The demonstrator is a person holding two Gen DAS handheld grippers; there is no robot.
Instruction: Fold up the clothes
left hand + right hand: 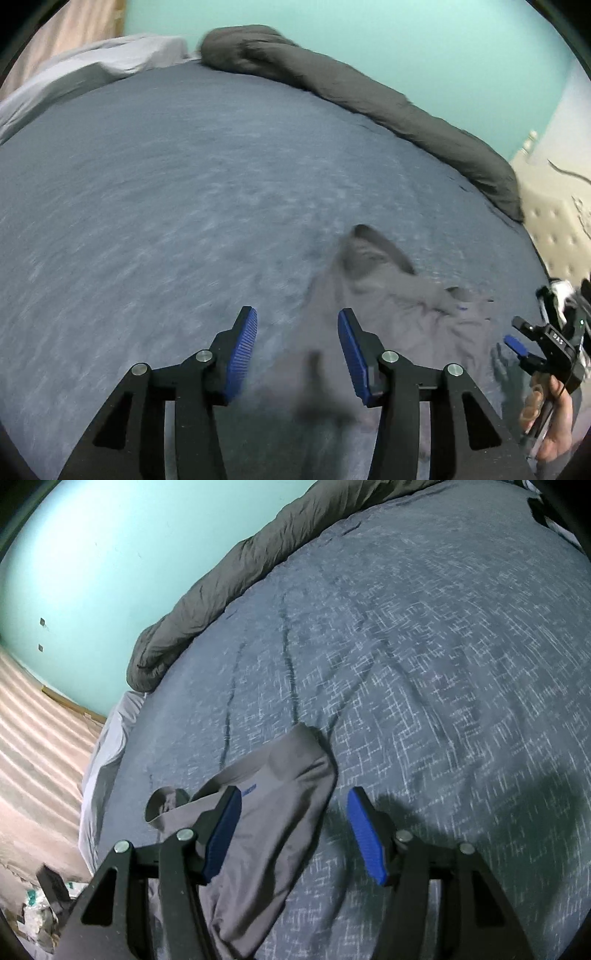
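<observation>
A grey garment point(388, 295) lies crumpled on the blue-grey patterned bed cover point(166, 203), with a sleeve or collar end sticking up at its far side. My left gripper point(297, 328) hovers over the garment's left edge, jaws apart, with nothing pressed between the blue pads point(243, 339). In the right wrist view the same garment point(295, 768), with small blue lettering, lies under my right gripper point(293, 812), which stands open above it; its left finger overlaps the cloth in the picture. The right gripper point(517, 334) also shows at the left wrist view's right edge, held by a hand point(554, 413).
A rolled dark grey duvet point(369, 96) runs along the bed's far edge below a teal wall point(406, 44). A pale sheet point(92, 74) is bunched at one corner. A beige tufted piece of furniture point(554, 206) stands beside the bed. Striped floor point(37, 738) and clutter point(40, 904) lie beyond the bed's edge.
</observation>
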